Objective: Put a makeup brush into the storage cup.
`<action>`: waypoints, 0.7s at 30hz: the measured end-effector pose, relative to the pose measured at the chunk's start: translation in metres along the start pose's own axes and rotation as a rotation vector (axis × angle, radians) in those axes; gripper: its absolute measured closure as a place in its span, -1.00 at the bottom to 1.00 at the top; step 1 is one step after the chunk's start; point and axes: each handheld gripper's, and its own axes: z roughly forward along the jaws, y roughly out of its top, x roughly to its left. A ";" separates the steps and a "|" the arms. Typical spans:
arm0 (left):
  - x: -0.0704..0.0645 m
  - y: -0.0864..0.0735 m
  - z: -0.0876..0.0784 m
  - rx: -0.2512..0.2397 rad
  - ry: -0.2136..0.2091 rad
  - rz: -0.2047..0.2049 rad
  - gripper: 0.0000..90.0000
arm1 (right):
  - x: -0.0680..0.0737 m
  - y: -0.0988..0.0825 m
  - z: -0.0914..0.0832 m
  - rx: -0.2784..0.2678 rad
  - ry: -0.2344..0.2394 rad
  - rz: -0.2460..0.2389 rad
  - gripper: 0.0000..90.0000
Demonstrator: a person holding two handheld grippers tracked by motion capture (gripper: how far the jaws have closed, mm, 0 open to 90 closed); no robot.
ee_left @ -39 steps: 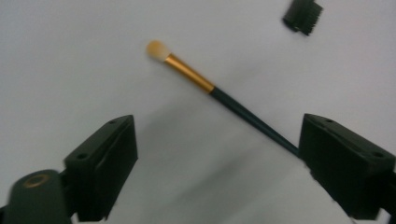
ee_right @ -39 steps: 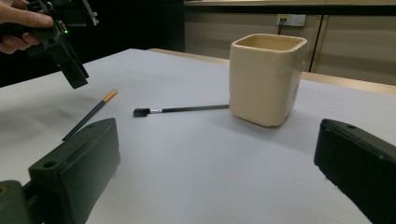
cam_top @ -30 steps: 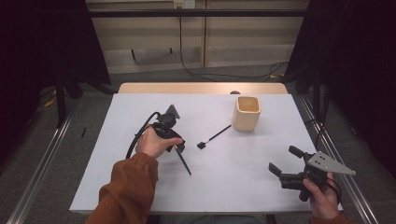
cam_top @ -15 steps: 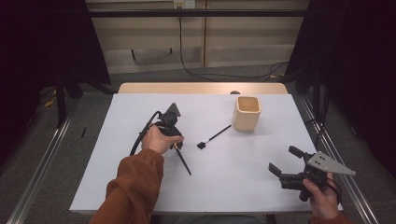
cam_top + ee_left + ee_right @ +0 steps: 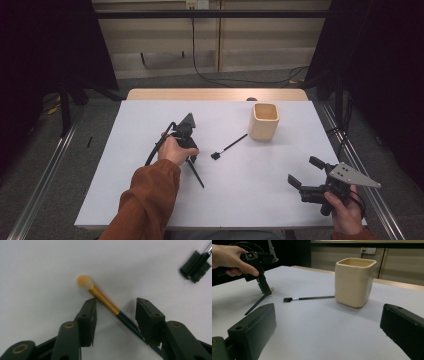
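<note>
Left gripper [image 5: 115, 312] jaws straddle a makeup brush [image 5: 105, 300], one pad either side of the gold ferrule. They have just been closing with the brush between them, but the left gripper view shows the left pad about touching the ferrule and a clear gap at the right pad, so no clamp yet. Right gripper [image 5: 324, 332] jaws stand wide apart, nothing between them, parked near the right front corner of the table [image 5: 150, 200].

The brush lies flat left of the table's centre: cream bristle tip pointing away from the jaws, dark handle running back under the gripper (in the high view the handle pokes out toward the front edge, below the hand [image 5: 175, 150]). A second, thinner brush [image 5: 229, 147] with a black flat head lies just beside it toward the centre, its handle end near the beige cup [image 5: 263, 121], which stands upright toward the back right. Cup looks empty from here, though I cannot see the bottom.

Step in hand, by my read: picking up the gold brush, grasp half made. The next move calls for closing fully on the ferrule, then lifting straight up; the cup is the likely destination. Risk: the round ferrule may roll or pivot between the pads.
</note>
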 end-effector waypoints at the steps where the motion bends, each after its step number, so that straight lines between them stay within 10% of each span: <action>1: -0.001 0.000 0.001 -0.001 0.011 0.002 0.19 | 0.000 0.000 0.000 -0.002 0.000 -0.002 -1.00; 10: 0.003 0.001 0.001 0.010 0.059 -0.001 0.72 | 0.001 0.000 0.000 -0.003 0.001 0.000 -1.00; 21: 0.009 0.005 0.002 0.036 0.045 0.030 0.88 | 0.001 0.000 0.000 -0.002 0.000 0.004 -1.00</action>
